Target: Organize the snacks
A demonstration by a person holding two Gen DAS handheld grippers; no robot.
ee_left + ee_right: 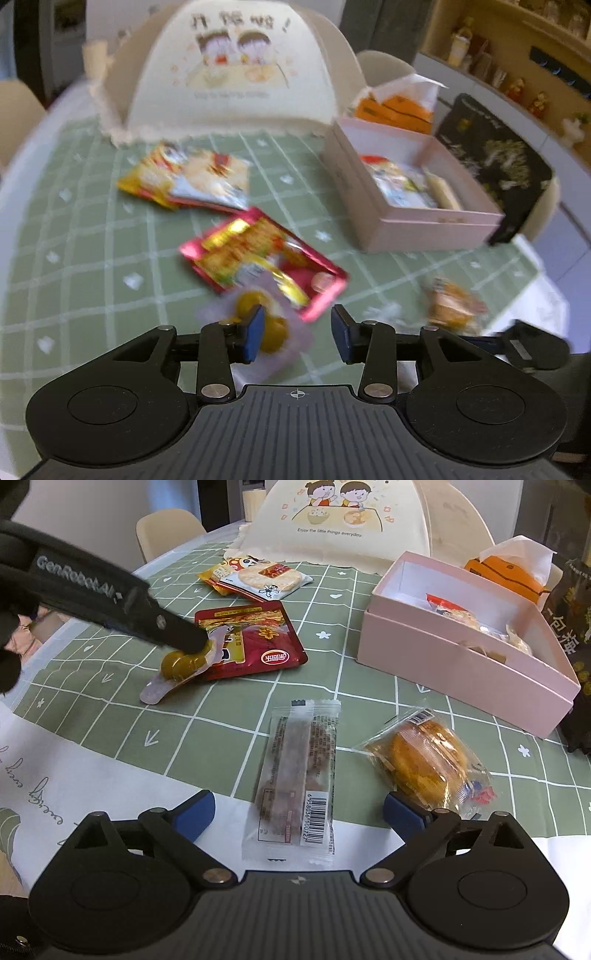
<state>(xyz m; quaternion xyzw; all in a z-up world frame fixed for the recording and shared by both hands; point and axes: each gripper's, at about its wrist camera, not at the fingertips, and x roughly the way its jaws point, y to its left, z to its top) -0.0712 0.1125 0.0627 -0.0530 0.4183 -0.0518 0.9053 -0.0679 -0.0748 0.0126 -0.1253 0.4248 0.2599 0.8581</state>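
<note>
My left gripper (297,332) is open just above a clear pouch of yellow-brown snack (271,332), its left pad over the pouch; the right wrist view shows the left gripper (184,642) touching that pouch (183,666). A red packet (264,262) lies just beyond it. My right gripper (299,814) is open and empty, straddling a long clear bar packet (297,779). A wrapped golden cake (428,764) lies to its right. The pink box (461,664) holds a few snacks.
Rice cracker packets (258,576) lie farther back. A cream mesh food cover (332,513) stands at the back. An orange tissue box (506,572) and a black bag (576,627) sit beside the pink box. The green checked cloth ends near my right gripper.
</note>
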